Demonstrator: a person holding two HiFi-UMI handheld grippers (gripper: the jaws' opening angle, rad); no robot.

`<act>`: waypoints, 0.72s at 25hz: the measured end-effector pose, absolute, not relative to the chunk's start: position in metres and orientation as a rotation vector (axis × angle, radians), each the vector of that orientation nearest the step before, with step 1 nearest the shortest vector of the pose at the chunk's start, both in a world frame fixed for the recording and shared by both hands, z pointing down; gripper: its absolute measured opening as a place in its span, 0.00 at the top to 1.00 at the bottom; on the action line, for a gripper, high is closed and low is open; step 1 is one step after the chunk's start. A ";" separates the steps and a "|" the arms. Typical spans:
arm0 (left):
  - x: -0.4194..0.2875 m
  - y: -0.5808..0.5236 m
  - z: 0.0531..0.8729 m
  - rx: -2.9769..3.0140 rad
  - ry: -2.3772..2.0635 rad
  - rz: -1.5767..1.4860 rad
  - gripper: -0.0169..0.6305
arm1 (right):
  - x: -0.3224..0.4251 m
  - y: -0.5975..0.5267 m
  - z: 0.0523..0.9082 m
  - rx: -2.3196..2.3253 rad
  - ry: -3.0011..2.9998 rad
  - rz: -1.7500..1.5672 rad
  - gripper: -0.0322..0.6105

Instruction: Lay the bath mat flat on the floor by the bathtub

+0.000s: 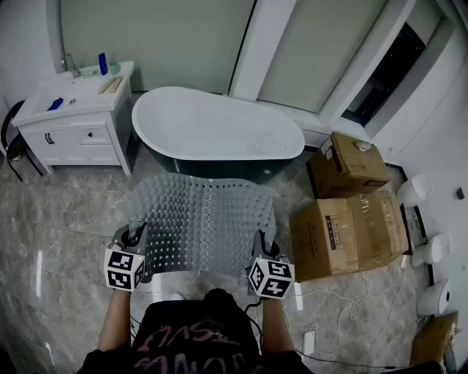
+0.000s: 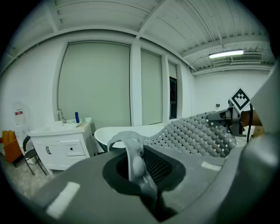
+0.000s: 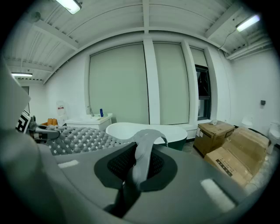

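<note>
- Left claw (image 2: 139,165) clenched on the near left corner of the bath mat (image 1: 201,218); a fold of grey mat is pinched between its jaws.
- Right claw (image 3: 137,168) also clenched, grasping the near right corner of the mat in the same way, with the mat edge curling up out of the jaws.
- The mat is stretched between the two claws and held up at its near edge. It spreads over the floor (image 1: 66,226) in front of the bathtub (image 1: 219,131), far edge close to the tub side. Cannot tell if the far edge touches the floor.
- Head view only: the full mat outline, two cardboard boxes (image 1: 349,219) right of the tub, a cable on the floor near the person's feet.
- Left gripper view only: the far claw's marker cube (image 2: 239,99) past the bumpy mat, a chair (image 2: 29,151) beside the sink cabinet (image 1: 73,124).
- Right gripper view only: the other claw gripping the mat at far left, the ceiling lamp (image 3: 70,5), and the boxes seen from the side.
- A blue bottle (image 1: 103,63) stands on the cabinet surface; it shows in all three views.
</note>
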State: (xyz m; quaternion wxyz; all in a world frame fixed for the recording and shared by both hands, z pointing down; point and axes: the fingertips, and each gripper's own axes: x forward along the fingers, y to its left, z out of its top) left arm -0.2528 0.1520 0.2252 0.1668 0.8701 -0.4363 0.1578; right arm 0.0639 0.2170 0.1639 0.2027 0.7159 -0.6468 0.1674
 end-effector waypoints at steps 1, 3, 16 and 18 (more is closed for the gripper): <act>-0.252 0.151 0.223 2.480 -1.240 0.443 0.93 | 0.063 0.215 0.163 1.998 -1.807 0.464 0.88; -0.252 0.148 0.221 2.487 -1.242 0.431 0.93 | 0.062 0.211 0.162 1.997 -1.811 0.457 0.88; -0.252 0.153 0.223 2.499 -1.228 0.433 0.93 | 0.059 0.210 0.166 1.997 -1.843 0.467 0.87; -0.252 0.154 0.224 2.519 -1.226 0.453 0.93 | 0.058 0.211 0.167 1.993 -1.845 0.471 0.87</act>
